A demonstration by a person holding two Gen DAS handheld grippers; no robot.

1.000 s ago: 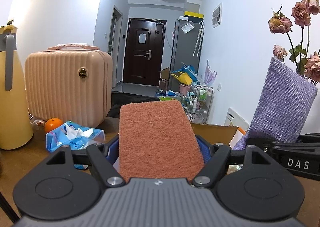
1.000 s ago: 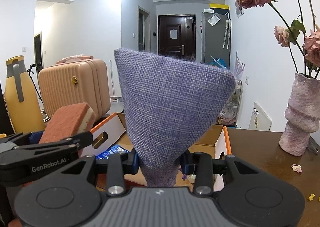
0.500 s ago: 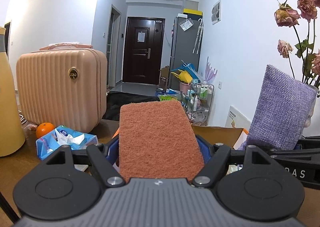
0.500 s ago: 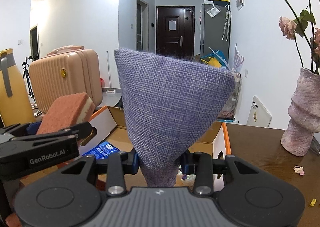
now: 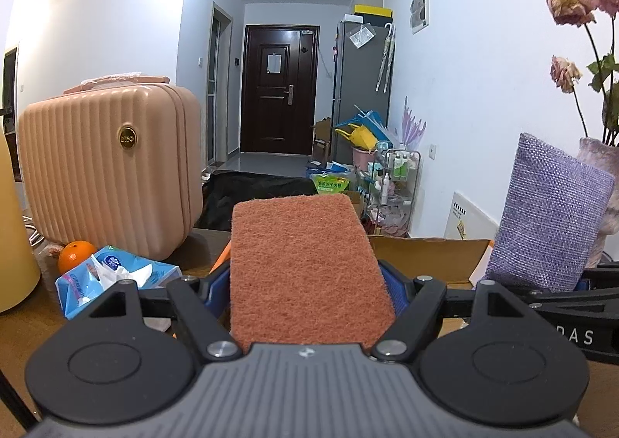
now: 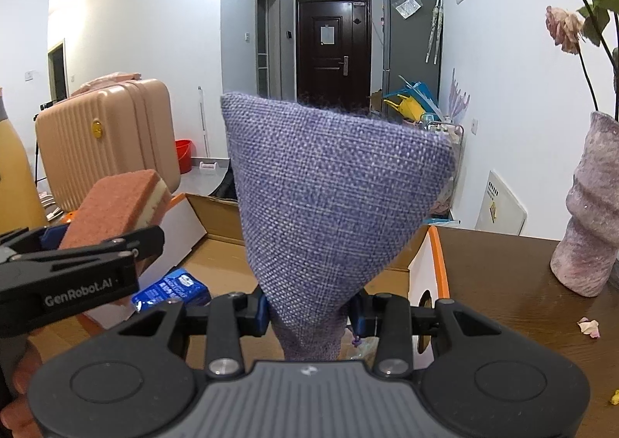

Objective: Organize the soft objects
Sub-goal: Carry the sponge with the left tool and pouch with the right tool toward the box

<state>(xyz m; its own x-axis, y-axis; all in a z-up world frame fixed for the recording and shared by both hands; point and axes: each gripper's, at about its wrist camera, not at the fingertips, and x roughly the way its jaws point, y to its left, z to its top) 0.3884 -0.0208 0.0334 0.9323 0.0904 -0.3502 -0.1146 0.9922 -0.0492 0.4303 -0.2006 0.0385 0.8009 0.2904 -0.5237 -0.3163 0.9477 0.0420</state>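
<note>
In the left wrist view the left tongs [image 5: 305, 283] fill the bottom of the frame and clamp an orange sponge [image 5: 305, 268] between their blue pads; the sponge stands up the middle of the picture, scouring face toward the camera. Just behind it runs the rim of an open cardboard box [image 5: 429, 254]. At lower left a blue tissue pack [image 5: 112, 279] lies on the brown worktop [image 5: 23, 329] with an orange [image 5: 75, 250] behind it, and a ribbed pink suitcase [image 5: 108, 167] stands farther back at left. A dark door [image 5: 278, 90] closes the hallway at centre.

In the right wrist view the right tongs [image 6: 309, 312] are pinched narrow on the bottom corner of a purple woven pouch [image 6: 332, 202], which fans upward and hides the middle of the frame. Below and behind it lies the box, holding a blue packet [image 6: 170, 289]. The left tongs with the sponge reach in from the lower left, over the box's near flap. At right a pink vase [image 6: 588, 213] of dried roses stands on the worktop, a loose petal [image 6: 589, 326] near it.
</note>
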